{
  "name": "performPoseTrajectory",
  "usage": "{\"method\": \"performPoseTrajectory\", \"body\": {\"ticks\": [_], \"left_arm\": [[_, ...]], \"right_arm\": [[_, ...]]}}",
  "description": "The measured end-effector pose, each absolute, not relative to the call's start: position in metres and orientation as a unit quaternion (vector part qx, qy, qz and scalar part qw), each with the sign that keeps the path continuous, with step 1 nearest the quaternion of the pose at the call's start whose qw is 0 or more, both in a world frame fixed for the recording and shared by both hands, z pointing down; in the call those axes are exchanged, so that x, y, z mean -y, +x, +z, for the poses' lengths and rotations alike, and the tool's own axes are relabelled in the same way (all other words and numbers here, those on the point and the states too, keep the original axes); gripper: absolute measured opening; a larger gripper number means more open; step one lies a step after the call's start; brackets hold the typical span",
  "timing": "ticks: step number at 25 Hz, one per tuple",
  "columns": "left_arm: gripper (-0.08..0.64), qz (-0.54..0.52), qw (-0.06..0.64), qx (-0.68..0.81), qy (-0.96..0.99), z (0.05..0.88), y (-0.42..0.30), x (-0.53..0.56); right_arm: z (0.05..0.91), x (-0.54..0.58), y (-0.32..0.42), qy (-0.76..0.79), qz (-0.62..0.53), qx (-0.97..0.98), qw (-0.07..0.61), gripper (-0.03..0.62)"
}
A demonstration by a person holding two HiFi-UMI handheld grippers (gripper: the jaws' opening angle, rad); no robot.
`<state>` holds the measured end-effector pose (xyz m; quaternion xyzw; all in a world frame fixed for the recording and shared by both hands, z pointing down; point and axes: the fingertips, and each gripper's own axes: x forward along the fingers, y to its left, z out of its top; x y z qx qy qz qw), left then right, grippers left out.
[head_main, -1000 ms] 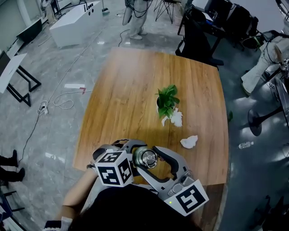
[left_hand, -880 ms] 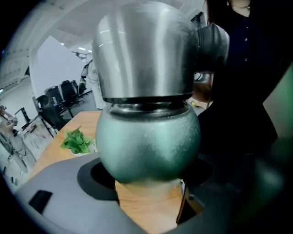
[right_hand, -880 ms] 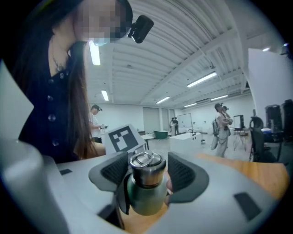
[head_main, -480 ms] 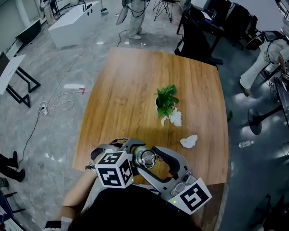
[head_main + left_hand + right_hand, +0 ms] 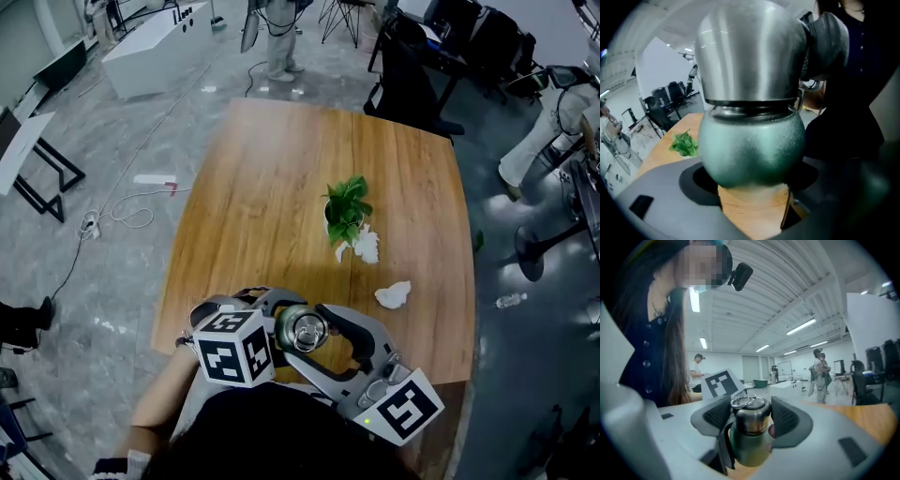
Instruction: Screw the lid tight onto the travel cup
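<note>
Rt tool [image 5: 317, 337] shifted tiny bit since 1 s ago, its marker cube slid little to right. Lft tool [image 5: 751, 183] about same spot.

Worktop [image 5: 281, 187]: wood, plant [image 5: 347, 211] in mid, white crumpled paper [image 5: 393, 294] near it.

Travel cup [image 5: 750, 145] held up over near edge of worktop, close to person.
- Lft tool: pinching green cup belly.
- Rt tool: pinching steel lid [image 5: 749, 418].

Tip, I think: keep lft still, turn rt only. Keep lid flat on cup. Squeeze firm, steel looks slippy. Stop when it won't turn more.
</note>
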<state>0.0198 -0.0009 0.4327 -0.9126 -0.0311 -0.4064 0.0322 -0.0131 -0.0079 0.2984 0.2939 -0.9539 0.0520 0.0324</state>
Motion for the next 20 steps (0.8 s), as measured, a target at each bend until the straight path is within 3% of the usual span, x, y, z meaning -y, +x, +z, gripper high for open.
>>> {"method": "performPoseTrajectory", "body": {"ticks": [3, 9, 16, 20], "left_arm": [[0.397, -0.411, 0.037, 0.007, -0.911, 0.432, 0.021, 0.008], [0.397, -0.390, 0.047, 0.129, -0.910, 0.425, 0.018, -0.027], [0.397, -0.399, 0.022, -0.030, -0.916, 0.431, 0.028, 0.013], [0.397, -0.407, 0.040, 0.011, -0.913, 0.431, 0.024, 0.003]], "right_arm": [[0.298, 0.009, -0.011, 0.303, 0.058, 0.951, 0.027, 0.265], [0.291, -0.012, -0.016, 0.208, 0.074, 0.975, 0.023, 0.265], [0.297, 0.015, -0.004, 0.325, 0.058, 0.944, 0.023, 0.265], [0.298, 0.006, -0.005, 0.269, 0.093, 0.958, 0.025, 0.265]]}}
